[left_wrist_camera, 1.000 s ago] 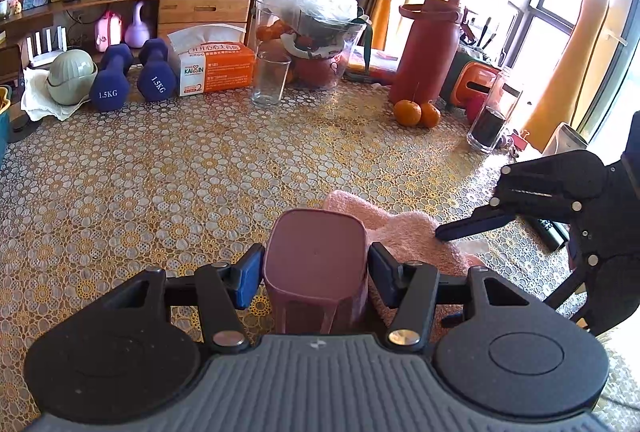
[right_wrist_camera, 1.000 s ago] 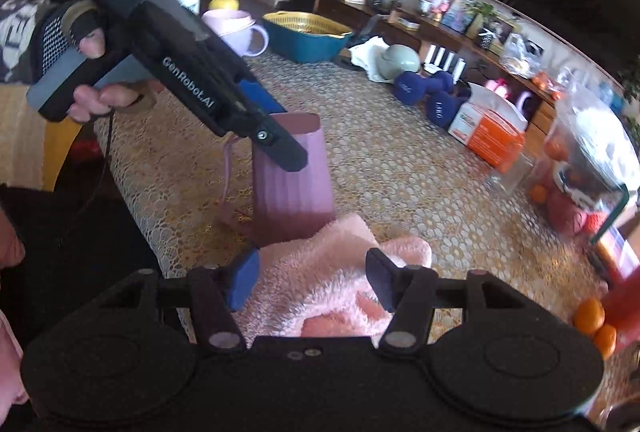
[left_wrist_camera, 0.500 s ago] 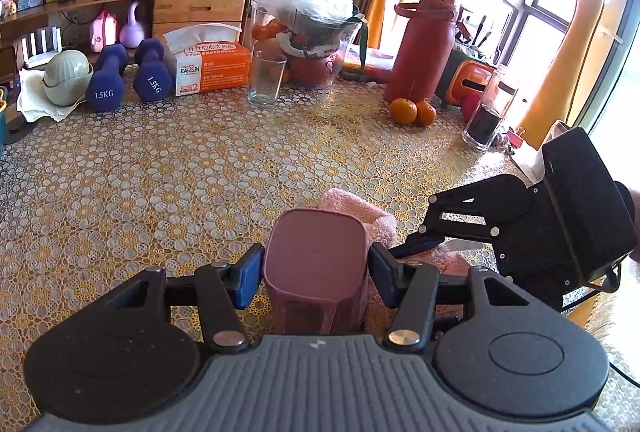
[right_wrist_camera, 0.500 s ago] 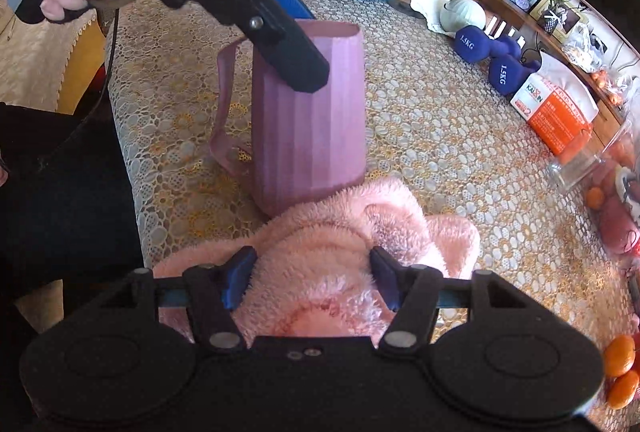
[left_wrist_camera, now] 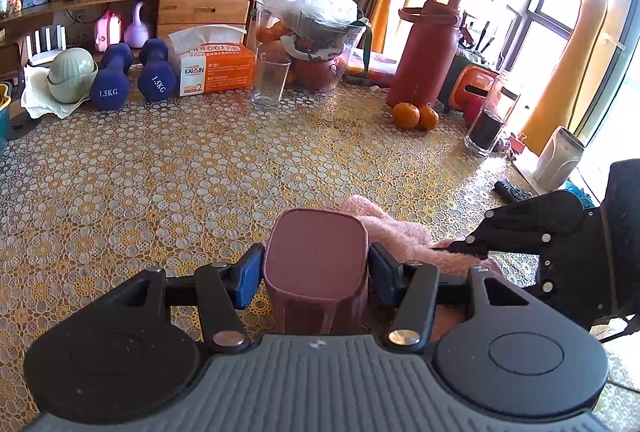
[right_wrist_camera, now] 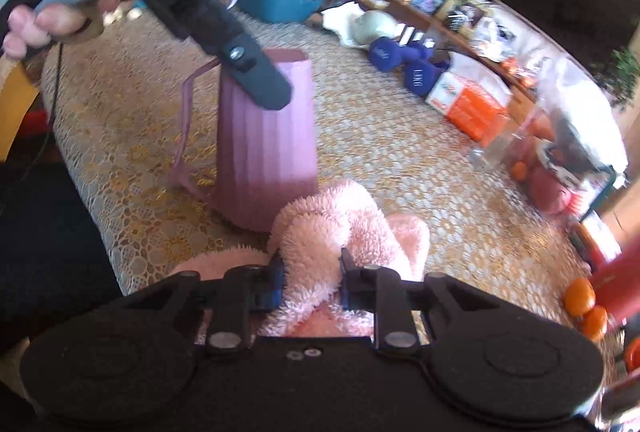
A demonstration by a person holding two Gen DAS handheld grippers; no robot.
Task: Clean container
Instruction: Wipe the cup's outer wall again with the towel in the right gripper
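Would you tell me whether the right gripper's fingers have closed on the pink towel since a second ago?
Yes. The right gripper stood open over the pink towel a second ago; now its fingers pinch a fold beside the purple container.

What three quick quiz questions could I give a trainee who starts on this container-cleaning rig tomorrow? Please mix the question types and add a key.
1. True or false: the right hand-held gripper is shut on the pink towel.
2. Which thing stands between the fingers of the left hand-held gripper? A) the clear glass B) the purple container C) the red bottle
3. Fill in: the two oranges lie on the table in front of the red ____.

Key: 1 true; 2 B; 3 bottle.
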